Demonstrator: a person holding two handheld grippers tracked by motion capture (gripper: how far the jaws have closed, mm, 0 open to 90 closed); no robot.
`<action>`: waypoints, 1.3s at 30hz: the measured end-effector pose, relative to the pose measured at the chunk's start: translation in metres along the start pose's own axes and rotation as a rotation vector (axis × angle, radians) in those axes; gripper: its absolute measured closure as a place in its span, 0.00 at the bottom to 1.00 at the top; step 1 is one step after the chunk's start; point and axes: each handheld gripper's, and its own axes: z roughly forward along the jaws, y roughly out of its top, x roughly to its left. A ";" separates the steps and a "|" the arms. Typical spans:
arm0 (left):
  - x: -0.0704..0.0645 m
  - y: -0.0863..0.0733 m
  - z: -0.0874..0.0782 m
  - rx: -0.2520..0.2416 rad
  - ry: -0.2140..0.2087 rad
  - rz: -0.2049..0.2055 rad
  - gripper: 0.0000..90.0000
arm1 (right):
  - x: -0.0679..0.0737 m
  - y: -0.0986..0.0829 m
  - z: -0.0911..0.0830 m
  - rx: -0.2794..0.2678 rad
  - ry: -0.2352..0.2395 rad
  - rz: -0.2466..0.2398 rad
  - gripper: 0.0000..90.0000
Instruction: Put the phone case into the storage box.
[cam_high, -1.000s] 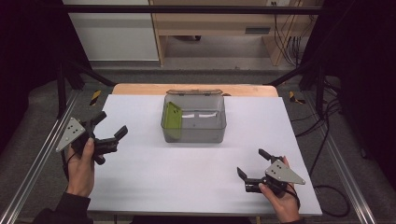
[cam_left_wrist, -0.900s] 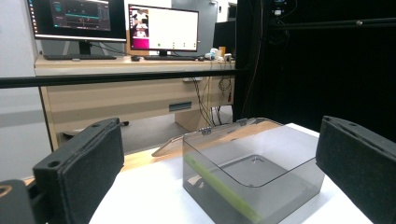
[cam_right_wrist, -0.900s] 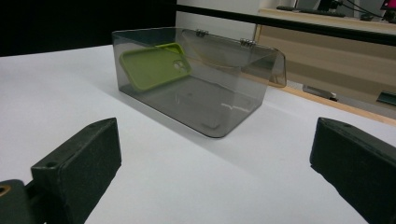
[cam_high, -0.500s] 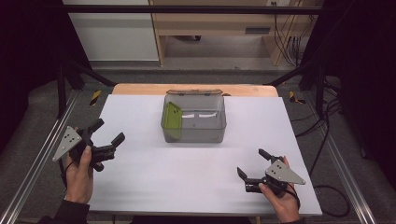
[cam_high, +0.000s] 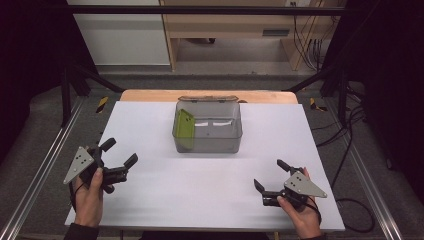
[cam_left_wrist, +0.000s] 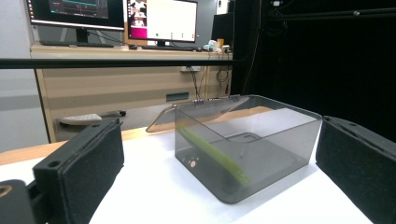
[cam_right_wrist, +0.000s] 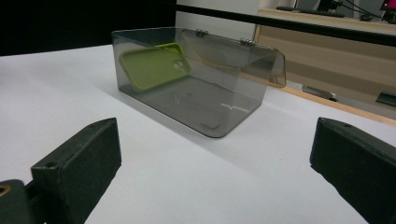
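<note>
High view first: nearest to the person, the left gripper (cam_high: 119, 154) sat over the near left part of the white counter (cam_high: 150, 200), held in the left hand (cam_high: 90, 192), its fingers spread apart with nothing between them. Across on the near right, the right gripper (cam_high: 270, 175) rested low by the counter's front edge in the right hand (cam_high: 300, 212), its fingers likewise parted and empty. Both grippers pointed inward and away from the person.

Farther back, at the middle of the counter, stood the smoky clear box (cam_high: 215, 145), well apart from both pairs of fingers. Inside it a green phone case (cam_high: 184, 127) leaned on edge against the box's left wall. The box's hinged lid (cam_high: 207, 99) hung open over the far side.

From the left gripper view, the box (cam_left_wrist: 280, 140) stood ahead between the two black fingers (cam_left_wrist: 79, 163), with the green case (cam_left_wrist: 212, 151) seen edge-on inside. From the right gripper view, the box (cam_right_wrist: 224, 116) lay ahead and a little left of centre, the case (cam_right_wrist: 154, 65) showing its flat face through the wall.
</note>
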 end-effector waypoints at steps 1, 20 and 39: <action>-0.001 -0.001 0.000 0.002 -0.001 0.002 0.01 | 0.000 0.000 0.000 0.000 0.000 0.000 0.02; -0.015 -0.021 -0.004 0.050 -0.023 0.026 0.01 | 0.000 0.000 0.000 0.000 -0.001 -0.002 0.03; -0.025 -0.035 -0.011 0.050 -0.032 0.047 0.01 | 0.000 0.000 0.000 0.001 -0.001 -0.003 0.03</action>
